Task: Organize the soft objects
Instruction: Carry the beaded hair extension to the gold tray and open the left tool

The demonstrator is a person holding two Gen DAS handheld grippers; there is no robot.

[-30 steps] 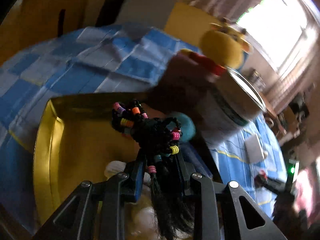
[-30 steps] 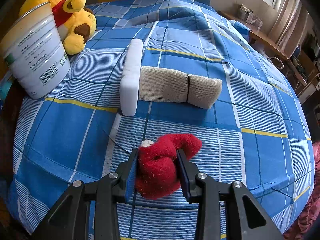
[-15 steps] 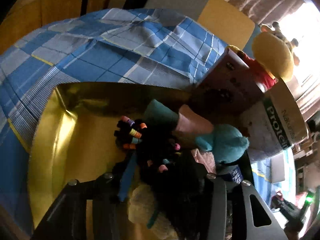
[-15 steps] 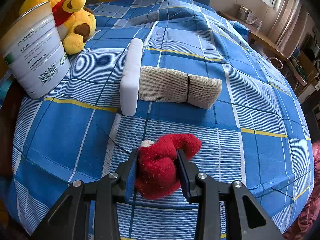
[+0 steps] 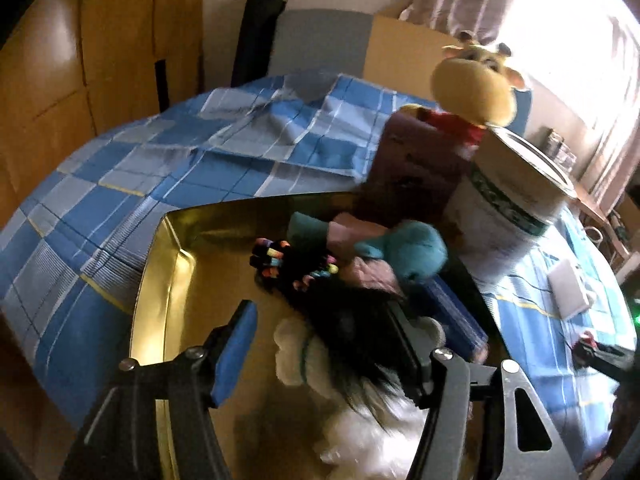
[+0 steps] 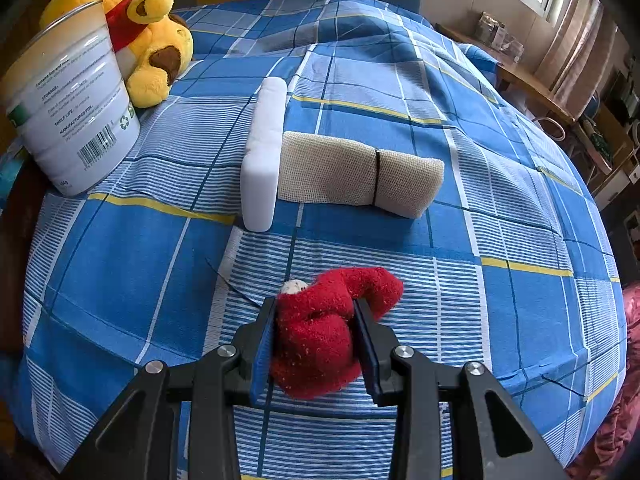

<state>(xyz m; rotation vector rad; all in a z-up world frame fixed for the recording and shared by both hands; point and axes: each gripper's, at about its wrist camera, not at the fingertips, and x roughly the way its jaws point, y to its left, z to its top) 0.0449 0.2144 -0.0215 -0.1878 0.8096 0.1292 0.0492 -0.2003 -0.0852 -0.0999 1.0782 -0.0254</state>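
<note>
Gold tray (image 5: 168, 280) holding black beaded hairpiece (image 5: 320, 288), teal plush (image 5: 412, 248), white plush (image 5: 296, 356), left gripper (image 5: 324, 344) opening above the hairpiece, right gripper (image 6: 316, 340) clamped on red soft toy (image 6: 320, 328), white tin (image 6: 68, 120) beyond the tray.

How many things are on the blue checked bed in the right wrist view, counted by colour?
White: 2, the foam block and the tin
Beige: 1, the mesh cloth roll
Red: 1, the plush toy
Yellow: 1, the plush bear
Total: 5
</note>
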